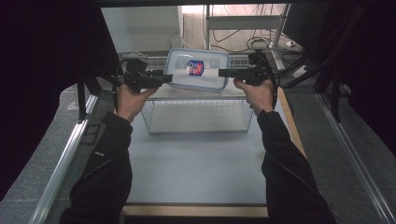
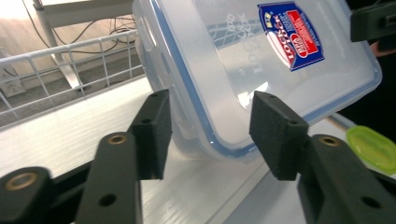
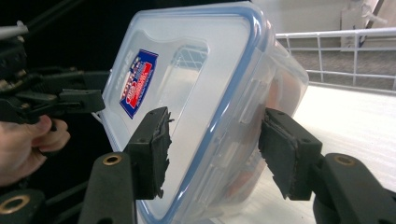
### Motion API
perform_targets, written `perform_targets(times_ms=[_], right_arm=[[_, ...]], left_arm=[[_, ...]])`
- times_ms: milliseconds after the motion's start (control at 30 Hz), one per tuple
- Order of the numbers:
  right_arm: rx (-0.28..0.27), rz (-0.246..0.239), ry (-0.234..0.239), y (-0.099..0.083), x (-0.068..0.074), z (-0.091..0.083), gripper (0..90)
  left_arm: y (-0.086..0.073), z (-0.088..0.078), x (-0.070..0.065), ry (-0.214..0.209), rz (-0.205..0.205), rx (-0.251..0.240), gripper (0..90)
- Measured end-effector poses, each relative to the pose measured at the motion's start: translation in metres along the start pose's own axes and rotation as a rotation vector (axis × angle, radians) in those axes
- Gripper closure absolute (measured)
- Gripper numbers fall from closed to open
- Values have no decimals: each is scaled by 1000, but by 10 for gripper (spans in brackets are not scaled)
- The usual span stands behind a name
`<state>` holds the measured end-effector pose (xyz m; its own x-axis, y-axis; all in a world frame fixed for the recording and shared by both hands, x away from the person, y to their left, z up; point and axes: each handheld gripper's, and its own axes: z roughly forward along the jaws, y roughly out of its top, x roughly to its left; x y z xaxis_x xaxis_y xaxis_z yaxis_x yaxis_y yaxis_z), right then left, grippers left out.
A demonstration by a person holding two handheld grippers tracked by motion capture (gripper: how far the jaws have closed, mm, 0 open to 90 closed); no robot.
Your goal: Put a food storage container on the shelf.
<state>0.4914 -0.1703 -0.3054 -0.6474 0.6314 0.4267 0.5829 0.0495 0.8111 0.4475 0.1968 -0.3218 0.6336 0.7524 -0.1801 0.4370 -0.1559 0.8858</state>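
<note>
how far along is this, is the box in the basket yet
Not yet. Done so far: the lidded plastic box stands tilted on the white shelf above the wire basket, lid on. In hand: the left hand-held gripper and right hand-held gripper each straddle an opposite edge, jaws apart, not clamped. Left, probably: gripping it and moving it, perhaps into the basket.

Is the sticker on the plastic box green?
No, the sticker on the plastic box is blue and red with white writing.
</note>
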Motion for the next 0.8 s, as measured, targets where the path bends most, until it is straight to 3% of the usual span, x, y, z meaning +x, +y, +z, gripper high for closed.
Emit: perform_targets(times_ms=[200, 333, 367, 400, 433, 533, 600, 700, 733, 800], right_arm=[[-15, 20, 0, 2, -4, 2, 429], [-16, -43, -80, 5, 2, 3, 415], [-15, -74, -124, 6, 5, 4, 393], [-15, -74, -124, 6, 5, 4, 393], [-15, -103, -148, 6, 8, 5, 392], [-6, -121, -151, 4, 9, 7, 394], [-14, -139, -147, 0, 10, 6, 434], [-26, -161, -155, -1, 11, 3, 478], [-36, -196, -167, -4, 14, -2, 519], [-43, -221, -173, -8, 17, -7, 552]], left_arm=[[-1, -1, -1, 0, 10, -4, 532], [1, 1, -1, -5, -14, -16, 531], [2, 1, -1, -7, -18, -15, 532], [2, 1, -1, -6, -17, -17, 532], [3, 0, -1, -7, -12, -22, 533], [3, -2, -2, -26, -9, -50, 533], [3, -3, -4, -24, 12, -40, 536], [-1, -7, -6, -17, 19, -37, 602], [-3, -9, -7, -15, 17, -36, 632], [-10, -12, -9, 5, 26, -19, 676]])
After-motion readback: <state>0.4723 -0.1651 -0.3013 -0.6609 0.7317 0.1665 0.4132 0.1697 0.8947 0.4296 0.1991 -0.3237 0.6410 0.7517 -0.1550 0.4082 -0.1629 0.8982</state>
